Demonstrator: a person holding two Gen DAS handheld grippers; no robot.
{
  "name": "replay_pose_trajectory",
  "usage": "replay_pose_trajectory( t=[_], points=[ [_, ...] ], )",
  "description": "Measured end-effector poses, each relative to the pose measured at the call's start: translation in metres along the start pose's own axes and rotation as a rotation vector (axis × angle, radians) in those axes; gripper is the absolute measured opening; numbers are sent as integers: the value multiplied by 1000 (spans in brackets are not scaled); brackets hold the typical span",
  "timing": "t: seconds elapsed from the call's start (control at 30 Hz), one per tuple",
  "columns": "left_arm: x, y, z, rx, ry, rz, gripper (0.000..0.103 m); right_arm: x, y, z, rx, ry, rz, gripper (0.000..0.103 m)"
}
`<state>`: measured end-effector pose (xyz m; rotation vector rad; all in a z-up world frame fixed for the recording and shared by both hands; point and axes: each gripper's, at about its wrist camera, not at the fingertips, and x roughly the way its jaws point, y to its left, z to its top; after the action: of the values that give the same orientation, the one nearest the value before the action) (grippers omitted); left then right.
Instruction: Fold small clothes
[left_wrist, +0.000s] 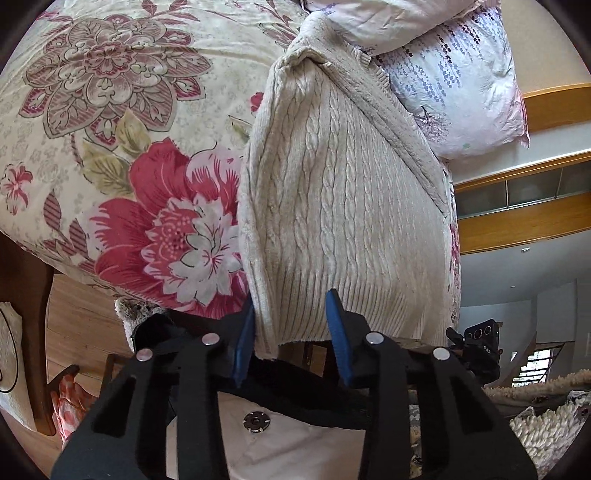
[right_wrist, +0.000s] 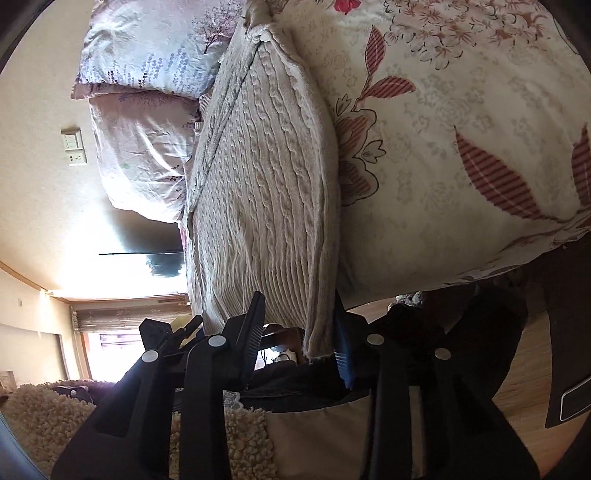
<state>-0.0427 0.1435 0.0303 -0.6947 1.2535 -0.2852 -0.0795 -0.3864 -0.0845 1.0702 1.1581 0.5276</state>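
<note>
A cream cable-knit sweater (left_wrist: 332, 192) lies folded lengthwise on the floral bedspread (left_wrist: 122, 155), its ribbed hem toward me. My left gripper (left_wrist: 291, 325) is open, its blue pads (left_wrist: 334, 314) set either side of the hem's left corner at the bed edge. In the right wrist view the same sweater (right_wrist: 266, 206) runs away from me. My right gripper (right_wrist: 299, 321) is open around the hem's right corner, the cloth lying against the right pad. Neither pair of jaws pinches the fabric.
Pillows with a lavender print (left_wrist: 458, 92) sit at the head of the bed past the sweater's collar, also in the right wrist view (right_wrist: 147, 74). Wooden floor (left_wrist: 81, 325) lies beside the bed. A fleecy jacket (right_wrist: 51, 417) is close under the grippers.
</note>
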Motion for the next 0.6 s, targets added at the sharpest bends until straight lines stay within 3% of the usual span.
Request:
replay_pose_trajectory(
  t=[0.07, 0.17, 0.33, 0.6],
  points=[
    [2, 1, 0, -5, 16, 8, 18, 4, 2, 0, -16, 13, -2, 29],
    [5, 1, -1, -7, 32, 12, 12, 6, 5, 0, -42, 27, -14, 20],
    [8, 1, 0, 3, 36, 26, 8, 3, 7, 0, -65, 6, -17, 11],
    [10, -2, 2, 19, 48, 42, 8, 5, 3, 6, -23, -1, -42, 12]
  ],
)
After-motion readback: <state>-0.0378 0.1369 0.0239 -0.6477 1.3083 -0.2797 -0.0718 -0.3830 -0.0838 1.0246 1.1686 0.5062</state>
